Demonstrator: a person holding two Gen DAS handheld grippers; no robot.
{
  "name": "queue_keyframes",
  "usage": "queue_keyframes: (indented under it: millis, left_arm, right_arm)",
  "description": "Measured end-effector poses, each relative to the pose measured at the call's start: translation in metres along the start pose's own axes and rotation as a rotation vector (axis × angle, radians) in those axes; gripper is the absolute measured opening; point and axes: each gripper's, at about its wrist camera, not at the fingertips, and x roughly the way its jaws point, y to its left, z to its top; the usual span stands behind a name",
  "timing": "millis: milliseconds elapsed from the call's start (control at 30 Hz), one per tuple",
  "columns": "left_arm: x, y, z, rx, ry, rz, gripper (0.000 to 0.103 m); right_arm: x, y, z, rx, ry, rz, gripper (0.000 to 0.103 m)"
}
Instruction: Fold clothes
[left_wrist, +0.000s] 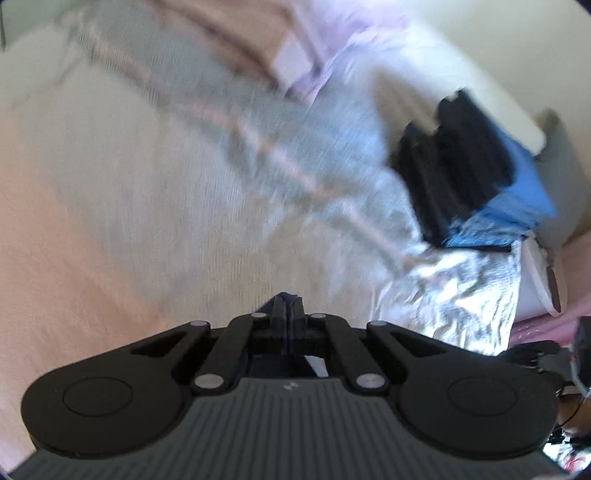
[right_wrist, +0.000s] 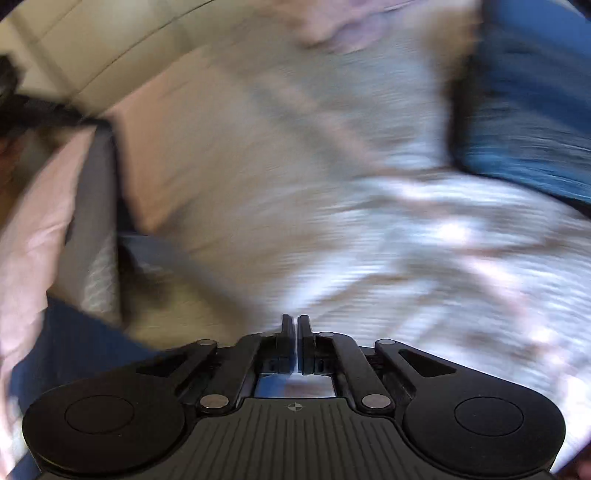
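Note:
Both views are motion-blurred. In the left wrist view my left gripper (left_wrist: 287, 301) is shut, with a thin dark blue sliver of fabric pinched between its tips. A grey-white striped garment (left_wrist: 258, 122) stretches from the upper left to the lower right over the cream bed surface (left_wrist: 92, 184). In the right wrist view my right gripper (right_wrist: 295, 321) is shut with its fingers pressed together; whether cloth is between them I cannot tell. The pale striped garment (right_wrist: 424, 240) spreads ahead and to the right of it.
In the left wrist view a black and blue pile (left_wrist: 480, 166) lies at the right, with crinkled silver material (left_wrist: 461, 295) below it. In the right wrist view a blue cloth (right_wrist: 528, 110) lies top right, a pink pillow (right_wrist: 33, 229) and dark blue fabric (right_wrist: 81, 350) at the left.

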Motion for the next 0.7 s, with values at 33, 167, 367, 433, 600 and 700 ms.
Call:
queue_keyframes:
  millis: [33,167,367,433,600,700]
  left_arm:
    - [0.013,0.001,-0.003,-0.015,0.034,0.010,0.000]
    - [0.006,-0.003,-0.022,0.021,0.013,0.024,0.000]
    - [-0.030,0.011,-0.042,-0.058,-0.042,0.026,0.000]
    - [-0.029,0.013,-0.037,-0.065,-0.047,0.023,0.000]
    - [0.006,0.001,-0.013,-0.045,-0.059,-0.012,0.000]
    - [0.032,-0.009,-0.001,-0.078,-0.048,-0.057,0.012]
  right_arm:
    - [-0.004,-0.011,-0.002,0.039,-0.016,-0.032,0.000]
    - [-0.009,-0.032,0.002,0.120,-0.046,-0.070,0.000]
    - [0.021,0.012,0.021,-0.044,-0.027,0.110,0.091]
    - [0.043,0.026,0.019,-0.059,0.038,0.159,0.091]
    - [0.079,0.033,0.004,-0.103,0.181,0.160,0.002]
    - [0.064,0.013,0.000,-0.098,0.168,0.099,0.000]
